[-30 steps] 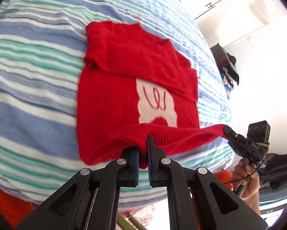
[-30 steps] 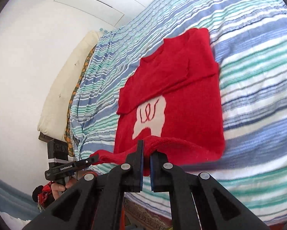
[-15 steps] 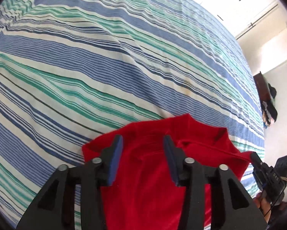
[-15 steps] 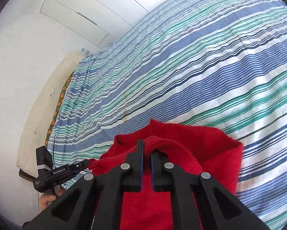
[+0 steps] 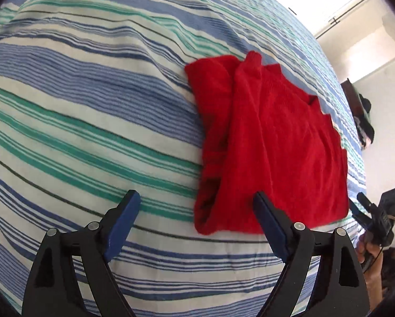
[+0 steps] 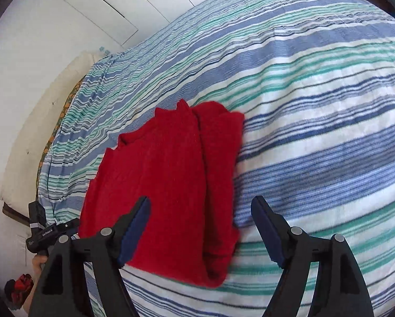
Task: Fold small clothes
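Note:
A small red knitted sweater [image 5: 274, 145] lies folded in half on the striped bed cover; it also shows in the right wrist view [image 6: 168, 179]. My left gripper [image 5: 197, 206] is open and empty, its jaws wide apart just in front of the sweater's near left corner. My right gripper [image 6: 201, 215] is open and empty, its jaws wide apart over the sweater's near right corner. Nothing is held. The sweater's white pattern is hidden inside the fold.
The bed cover [image 5: 78, 121] has blue, green and white stripes and fills both views. The other gripper shows at the right edge of the left wrist view [image 5: 377, 219] and at the left edge of the right wrist view [image 6: 47, 232]. A cream headboard [image 6: 33, 132] lies far left.
Both grippers carried the sweater's hem over to the collar, folding it in half, then let go and opened wide. They have drawn back toward the near edge.

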Action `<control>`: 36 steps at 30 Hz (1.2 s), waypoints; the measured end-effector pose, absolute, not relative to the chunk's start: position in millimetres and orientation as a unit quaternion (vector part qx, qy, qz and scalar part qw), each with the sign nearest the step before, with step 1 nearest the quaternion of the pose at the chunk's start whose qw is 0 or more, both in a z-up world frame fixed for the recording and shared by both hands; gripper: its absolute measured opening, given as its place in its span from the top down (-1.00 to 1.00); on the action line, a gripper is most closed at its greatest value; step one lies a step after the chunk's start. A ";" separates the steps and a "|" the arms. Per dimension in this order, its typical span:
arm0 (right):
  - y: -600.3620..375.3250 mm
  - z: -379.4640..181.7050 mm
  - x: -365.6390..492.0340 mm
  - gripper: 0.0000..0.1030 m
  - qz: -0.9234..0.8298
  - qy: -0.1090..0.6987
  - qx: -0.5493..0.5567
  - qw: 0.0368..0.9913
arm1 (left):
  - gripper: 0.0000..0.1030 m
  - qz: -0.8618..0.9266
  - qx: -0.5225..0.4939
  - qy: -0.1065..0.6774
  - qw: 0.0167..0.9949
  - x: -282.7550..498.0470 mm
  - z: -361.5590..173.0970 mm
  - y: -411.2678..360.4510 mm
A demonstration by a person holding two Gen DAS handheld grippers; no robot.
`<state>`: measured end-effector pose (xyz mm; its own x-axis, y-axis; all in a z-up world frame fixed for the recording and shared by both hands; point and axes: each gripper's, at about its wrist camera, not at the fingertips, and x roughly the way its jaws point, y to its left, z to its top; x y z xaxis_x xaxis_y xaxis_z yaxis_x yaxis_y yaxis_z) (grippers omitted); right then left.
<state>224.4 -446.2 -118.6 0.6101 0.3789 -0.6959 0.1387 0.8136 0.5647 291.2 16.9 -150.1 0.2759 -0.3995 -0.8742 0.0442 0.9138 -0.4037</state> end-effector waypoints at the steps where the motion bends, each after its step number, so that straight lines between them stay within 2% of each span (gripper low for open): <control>1: -441.3 -127.0 213.9 -0.58 0.078 0.444 0.306 0.839 | -0.71 -0.140 -0.143 0.583 0.787 287.2 -152.5 10.9; 3: -430.1 -143.7 203.8 -0.58 0.101 0.459 0.317 0.824 | -0.81 -0.134 -0.125 0.573 0.799 286.6 -152.5 -2.8; 6: -429.4 -153.0 200.1 -0.58 0.088 0.421 0.343 0.835 | -0.81 -0.131 -0.129 0.576 0.797 294.8 -156.0 -11.0; 7: -433.9 -158.2 201.3 -0.49 0.083 0.411 0.366 0.831 | -0.80 -0.124 -0.132 0.579 0.795 297.3 -157.2 -11.8; 8: -438.1 -162.9 203.0 -0.05 0.078 0.406 0.386 0.824 | -0.64 -0.117 -0.132 0.579 0.796 297.8 -156.9 -12.3; 9: -440.6 -166.6 205.7 0.27 0.079 0.408 0.397 0.818 | -0.09 -0.115 -0.128 0.580 0.796 299.2 -156.6 -13.4; 10: -441.7 -170.5 208.6 0.76 0.077 0.419 0.399 0.812 | 0.25 -0.118 -0.127 0.589 0.790 300.0 -158.3 -13.2; 11: -443.3 -173.2 209.3 0.75 0.076 0.426 0.403 0.806 | 0.75 -0.125 -0.141 0.602 0.776 303.9 -162.0 -12.0; 13: -445.8 -172.8 209.0 0.76 0.068 0.431 0.400 0.806 | 0.74 -0.123 -0.176 0.614 0.760 308.0 -166.5 -1.8; 15: -445.9 -170.1 206.2 0.74 0.060 0.437 0.390 0.808 | 0.59 -0.124 -0.198 0.625 0.745 311.3 -170.5 6.3; 16: -445.1 -167.9 205.3 0.64 0.052 0.441 0.381 0.811 | 0.55 -0.128 -0.213 0.628 0.738 312.1 -171.3 10.7; 17: -444.5 -165.3 203.6 0.44 0.049 0.441 0.378 0.812 | 0.46 -0.132 -0.227 0.628 0.732 312.0 -169.6 14.4; 18: -443.8 -161.6 200.7 0.32 0.047 0.442 0.377 0.813 | 0.27 -0.134 -0.234 0.625 0.733 310.8 -165.6 18.5; 19: -442.9 -156.5 195.8 0.01 0.046 0.439 0.373 0.816 | 0.13 -0.135 -0.234 0.617 0.739 310.9 -160.6 20.6; 20: -440.2 -149.1 190.6 -0.24 0.048 0.434 0.366 0.822 | -0.17 -0.136 -0.227 0.607 0.749 311.7 -155.0 21.8; 21: -436.9 -140.5 183.0 -0.29 0.047 0.427 0.353 0.831 | -0.33 -0.135 -0.216 0.597 0.760 314.9 -150.1 20.6; 22: -433.1 -132.7 174.4 -0.30 0.049 0.418 0.340 0.841 | -0.35 -0.134 -0.207 0.589 0.770 318.4 -146.6 20.9; 27: -411.1 -116.0 128.0 -0.30 0.084 0.391 0.322 0.858 | -0.34 -0.145 -0.220 0.582 0.769 347.3 -154.7 19.7; 28: -406.2 -117.0 119.1 -0.30 0.088 0.391 0.319 0.859 | -0.28 -0.149 -0.224 0.579 0.770 351.1 -155.2 19.1; 29: -402.0 -118.7 110.6 -0.30 0.089 0.392 0.315 0.860 | -0.03 -0.155 -0.228 0.577 0.769 354.0 -155.0 19.5; 30: -397.3 -120.9 102.6 -0.30 0.088 0.394 0.311 0.861 | 0.53 -0.164 -0.235 0.578 0.764 356.8 -155.6 18.0; 31: -393.7 -124.5 94.6 -0.30 0.085 0.396 0.307 0.861 | 0.85 -0.171 -0.241 0.585 0.755 359.2 -157.1 16.1; 36: -384.3 -139.3 66.7 -0.30 0.076 0.399 0.302 0.862 | 0.86 -0.138 -0.213 0.585 0.770 354.0 -129.5 1.6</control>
<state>66.7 -384.3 -139.3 0.6696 0.3726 -0.6425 0.1105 0.8054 0.5823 354.0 1.6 -129.5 0.2774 -0.4628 -0.8419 -0.0366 0.8706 -0.4906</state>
